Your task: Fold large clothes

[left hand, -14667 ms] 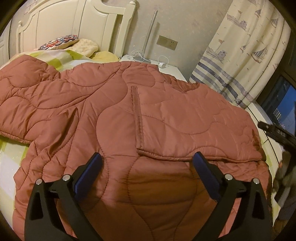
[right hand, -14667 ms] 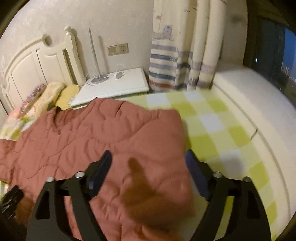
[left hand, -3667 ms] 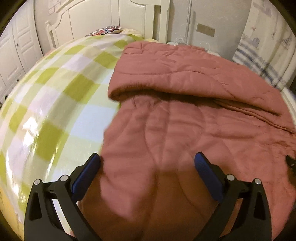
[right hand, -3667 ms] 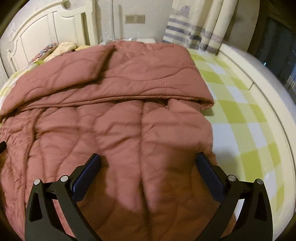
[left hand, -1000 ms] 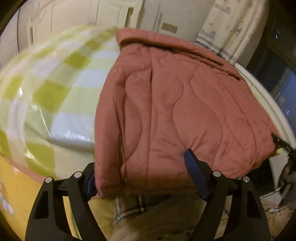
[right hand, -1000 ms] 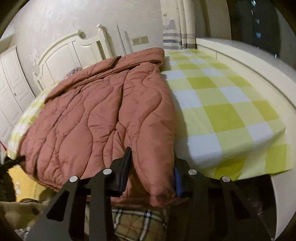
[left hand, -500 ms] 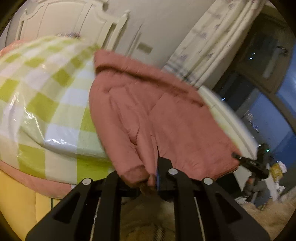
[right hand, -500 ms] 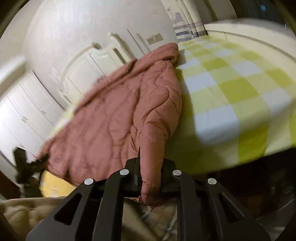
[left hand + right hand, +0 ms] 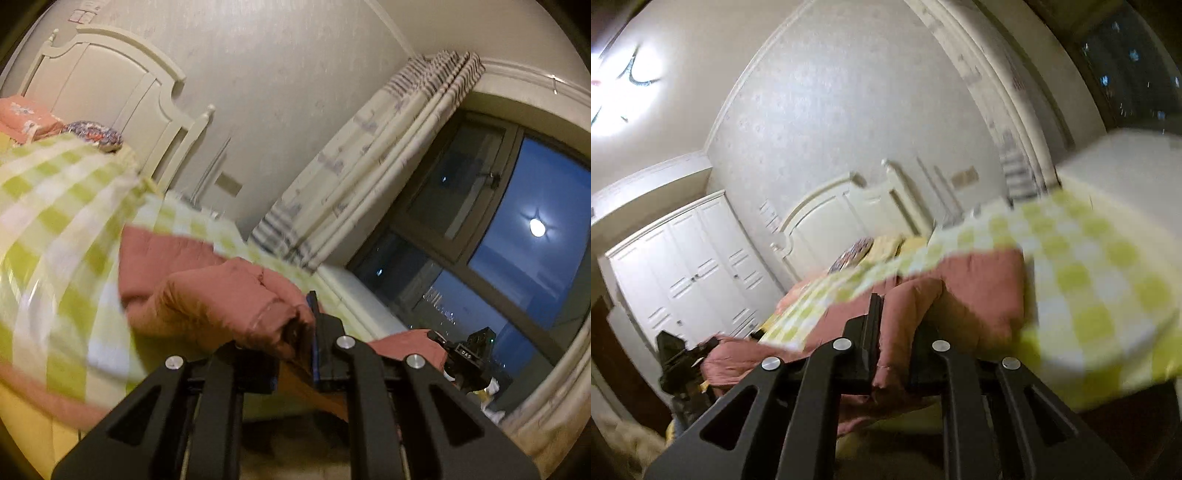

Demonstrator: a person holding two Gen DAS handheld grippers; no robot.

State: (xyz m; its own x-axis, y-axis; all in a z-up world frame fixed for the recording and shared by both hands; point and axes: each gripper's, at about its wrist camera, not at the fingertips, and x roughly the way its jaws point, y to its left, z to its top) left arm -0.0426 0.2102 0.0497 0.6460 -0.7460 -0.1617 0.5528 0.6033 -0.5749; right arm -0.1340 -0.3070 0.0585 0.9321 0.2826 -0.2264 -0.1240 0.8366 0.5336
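bed (image 9: 55, 206): green-and-white checked cover, fills the lower left of the left wrist view; white headboard (image 9: 827, 218) at its far end.
garment (image 9: 207, 295): large rust-pink quilted coat, lies along the foot edge of the bed, near hem raised off the cover and bunched at both near corners; part of it appears under a flap of checked cover.
left gripper (image 9: 295, 332): jaws together, clamped on one hem corner of the garment, cloth wadded thick against the blue pad.
right gripper (image 9: 894, 332): jaws together, clamped on the other hem corner, a narrow strip of cloth hangs down between them.
step (judged): lifting the hem to fold it toward the headboard end.
risk 1: right grip looks thin, only an edge strip; padded weight could pull it free on the carry.
risk 2: checked cover seems caught up with the coat; it could ride along and rumple the fold.
risk 3: uneven hand height or spacing would skew the hem, fold lands crooked.
risk 4: slack middle between the grippers may sag and crease.
hidden: far end of the garment, collar and sleeves not visible.
blur: both views smeared; cloth layers hard to separate.
cut off: garment's middle span is below both frames; the hands holding the grippers are not seen.
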